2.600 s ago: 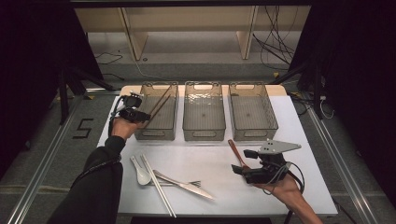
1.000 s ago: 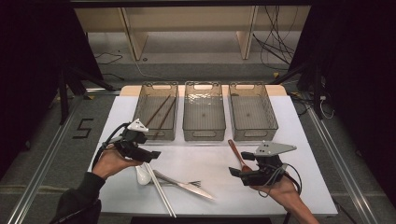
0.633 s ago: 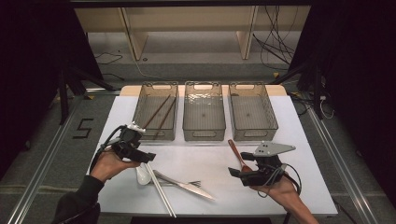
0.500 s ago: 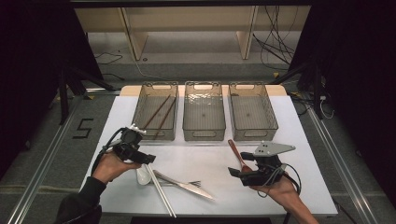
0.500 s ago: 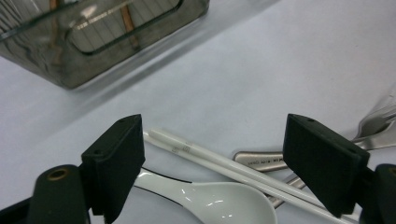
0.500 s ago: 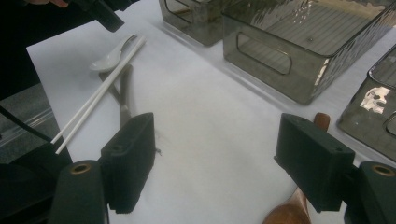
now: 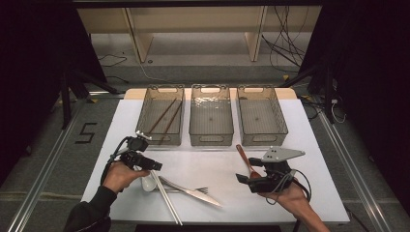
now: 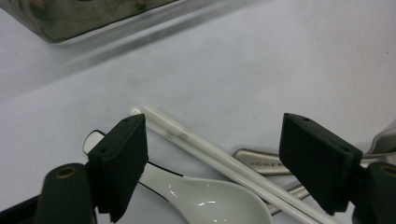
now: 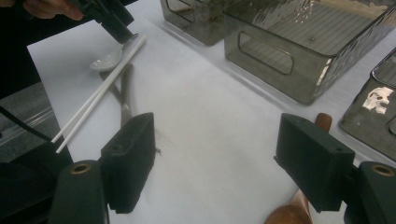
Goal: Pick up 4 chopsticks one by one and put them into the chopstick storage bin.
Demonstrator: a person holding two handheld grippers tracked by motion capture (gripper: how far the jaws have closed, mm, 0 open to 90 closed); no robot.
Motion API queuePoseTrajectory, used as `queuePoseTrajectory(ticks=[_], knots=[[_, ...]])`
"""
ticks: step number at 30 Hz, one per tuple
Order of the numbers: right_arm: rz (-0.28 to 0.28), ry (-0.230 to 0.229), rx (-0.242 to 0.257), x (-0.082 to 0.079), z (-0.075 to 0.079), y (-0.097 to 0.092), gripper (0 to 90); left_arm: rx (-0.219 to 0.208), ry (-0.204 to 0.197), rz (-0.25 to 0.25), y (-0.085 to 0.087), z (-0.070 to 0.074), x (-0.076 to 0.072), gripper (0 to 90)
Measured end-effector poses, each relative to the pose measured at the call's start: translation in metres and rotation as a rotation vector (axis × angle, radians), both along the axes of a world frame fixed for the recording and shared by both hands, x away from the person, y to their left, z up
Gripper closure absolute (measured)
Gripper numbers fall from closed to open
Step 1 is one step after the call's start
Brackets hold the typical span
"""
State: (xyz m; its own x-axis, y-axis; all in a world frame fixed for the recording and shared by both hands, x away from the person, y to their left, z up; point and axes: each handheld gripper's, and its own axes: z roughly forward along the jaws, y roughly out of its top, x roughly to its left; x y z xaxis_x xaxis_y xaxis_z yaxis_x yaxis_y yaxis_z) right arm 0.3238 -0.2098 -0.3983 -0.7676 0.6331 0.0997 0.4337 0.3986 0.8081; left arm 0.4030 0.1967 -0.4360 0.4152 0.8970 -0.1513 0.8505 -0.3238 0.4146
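Floor mark: a large dark "5" [image 7: 85, 132] is showing on the grey floor, at 9 o'clock from the tabletop [image 7: 309, 145].
White chopsticks [image 8: 205, 148]: small grey printed marks are showing, too small to read.
Metal handle [image 8: 261, 161]: tiny stamped lettering is showing, unreadable.

The gripper [image 8: 212, 163], jaws apart, straddles white chopsticks [image 8: 210, 151] lying over a white spoon [image 8: 215, 203].

A lab-like recording setup: white table [image 7: 309, 130] amid black curtains [image 7: 34, 72], loose cables [image 7: 285, 43], bare floor.
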Motion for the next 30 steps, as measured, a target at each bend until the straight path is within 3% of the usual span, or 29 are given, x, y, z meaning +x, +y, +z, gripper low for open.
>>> queuePoseTrajectory(ticks=[12,23,30], knots=[[0.004,0.001,-0.006,0.000,-0.001,0.002,29.4,0.002,0.078,0.037,0.003,-0.015,0.008,29.1],[0.007,-0.001,-0.005,0.000,-0.001,0.002,29.4,0.026,0.148,0.013,-0.002,-0.026,0.012,32.9],[0.006,-0.001,-0.006,0.000,-0.001,0.003,29.4,0.024,0.143,0.016,-0.003,-0.025,0.012,37.2]])
